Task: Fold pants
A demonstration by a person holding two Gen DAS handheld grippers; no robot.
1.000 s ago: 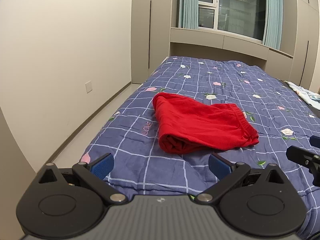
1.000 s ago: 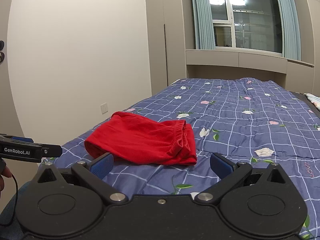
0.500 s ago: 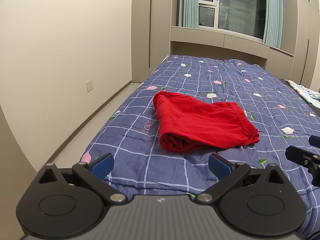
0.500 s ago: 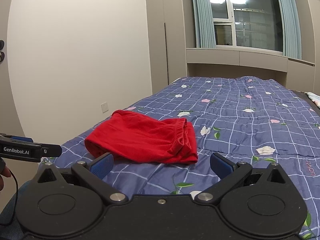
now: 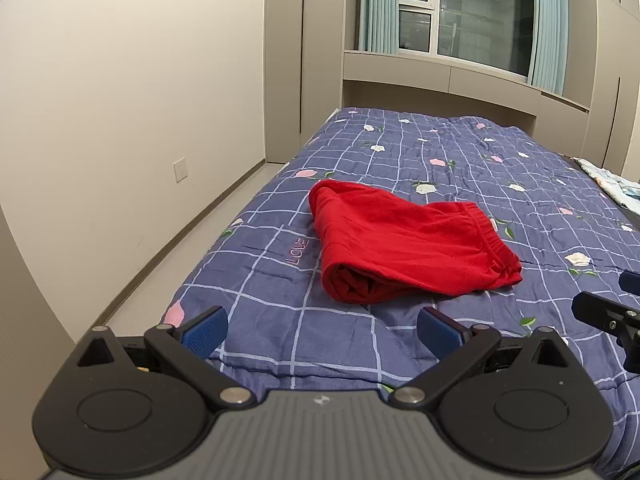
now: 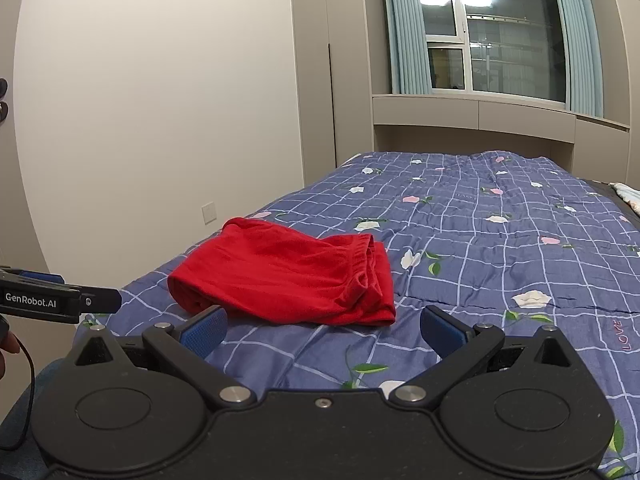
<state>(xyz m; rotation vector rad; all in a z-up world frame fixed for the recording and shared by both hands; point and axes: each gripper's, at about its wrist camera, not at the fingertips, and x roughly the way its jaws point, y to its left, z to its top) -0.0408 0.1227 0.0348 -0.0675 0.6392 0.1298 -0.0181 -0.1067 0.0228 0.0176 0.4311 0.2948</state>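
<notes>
A bedroom with plain cream walls, tall beige wardrobe panels and a dark window (image 6: pixel 496 36) flanked by pale teal curtains (image 5: pixel 374 4) holds a wide bed covered by a blue-violet checked quilt (image 5: pixel 460 160) printed with small white and pink flowers. A pink stitched word, "LOVE" (image 5: pixel 299 251), sits on the quilt just to the left of the garment in the left wrist view. At the far right edge of the bed lies a pale patterned cloth (image 5: pixel 612 182), too cut off by the frame to say what it is.

The red soft-knit pants (image 5: pixel 404 240) lie folded into a compact bundle on the quilt near the bed's left edge, the rolled fold facing the left camera and the gathered elastic waistband (image 6: pixel 366 256) turned toward the right side.

The left black two-finger gripper with blue pads (image 5: pixel 320 326) hovers above the quilt just short of the bundle, its jaws spread wide with nothing between them. The right black gripper of the same build (image 6: pixel 322 326) hangs level with it, jaws equally wide and empty, its left pad overlapping the near edge of the pants in view without clearly touching them. Each gripper shows at the edge of the other's camera.
</notes>
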